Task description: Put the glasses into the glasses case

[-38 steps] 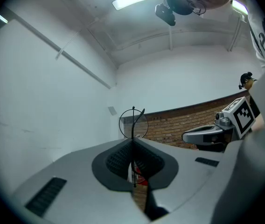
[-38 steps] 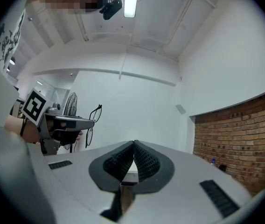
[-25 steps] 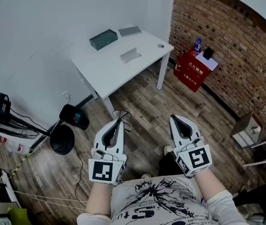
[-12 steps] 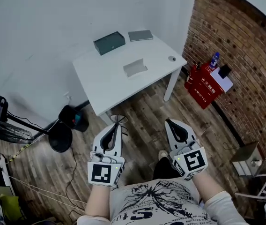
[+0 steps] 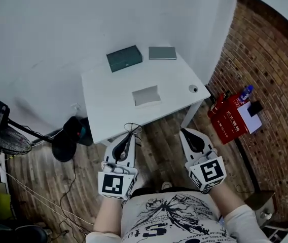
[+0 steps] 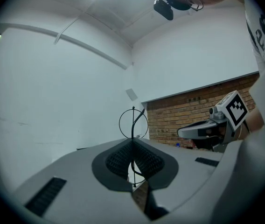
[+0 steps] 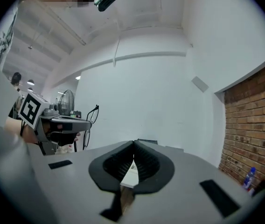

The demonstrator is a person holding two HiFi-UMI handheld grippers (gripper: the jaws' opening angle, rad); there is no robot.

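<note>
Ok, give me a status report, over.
Left gripper shut on the glasses. Right gripper shut, empty. White table with a dark green box ahead; nothing in between.

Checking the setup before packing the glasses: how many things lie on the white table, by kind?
Dark green box: 1
Dark grey flat slab: 1
Pale flat rectangle: 1
Small round object: 1
Total: 4
</note>
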